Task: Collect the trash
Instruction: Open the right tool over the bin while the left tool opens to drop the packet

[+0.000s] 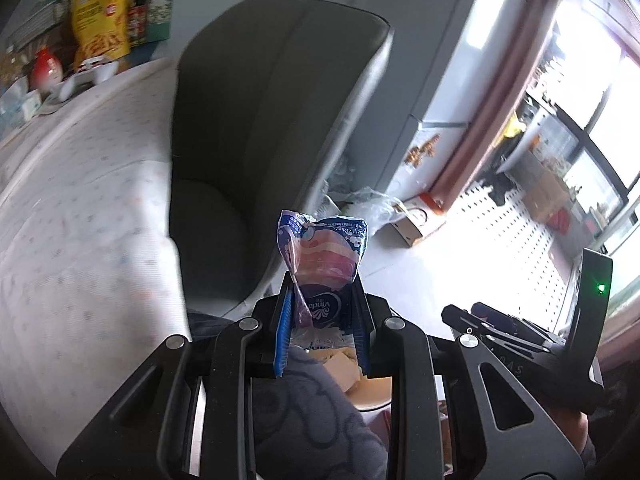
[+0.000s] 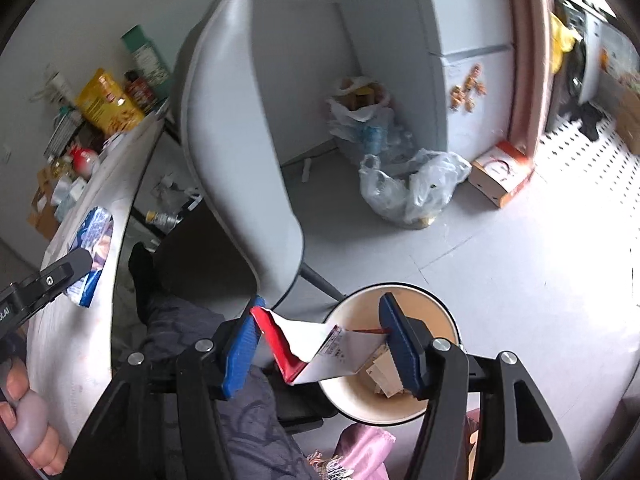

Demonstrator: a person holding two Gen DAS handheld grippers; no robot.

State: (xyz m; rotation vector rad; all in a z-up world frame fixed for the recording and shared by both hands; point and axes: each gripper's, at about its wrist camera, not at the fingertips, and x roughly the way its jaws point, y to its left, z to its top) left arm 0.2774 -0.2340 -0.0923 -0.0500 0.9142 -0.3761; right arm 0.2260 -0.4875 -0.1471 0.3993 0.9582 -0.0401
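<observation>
In the left wrist view my left gripper [image 1: 322, 286] is shut on a crumpled blue and pink tissue packet [image 1: 320, 248], which stands up between the blue pads. Below it shows the rim of a cream bin [image 1: 372, 400] with scraps inside. My right gripper [image 1: 468, 312] appears at the right. In the right wrist view my right gripper [image 2: 322, 308] stands open over the cream bin [image 2: 440, 308]. A red and white wrapper [image 2: 332, 352] lies loose between its blue pads, unfolded above the bin's mouth. At the left edge the left gripper [image 2: 80, 260] holds the packet [image 2: 96, 232] over the table.
A grey chair [image 2: 232, 140] stands between the table [image 1: 80, 200] and the bin. Snack bags and bottles [image 1: 100, 20] crowd the table's far end. Plastic bags [image 2: 404, 192] and a cardboard box [image 2: 500, 176] sit on the floor by the fridge. A person's dark trouser leg [image 2: 180, 332] is close below.
</observation>
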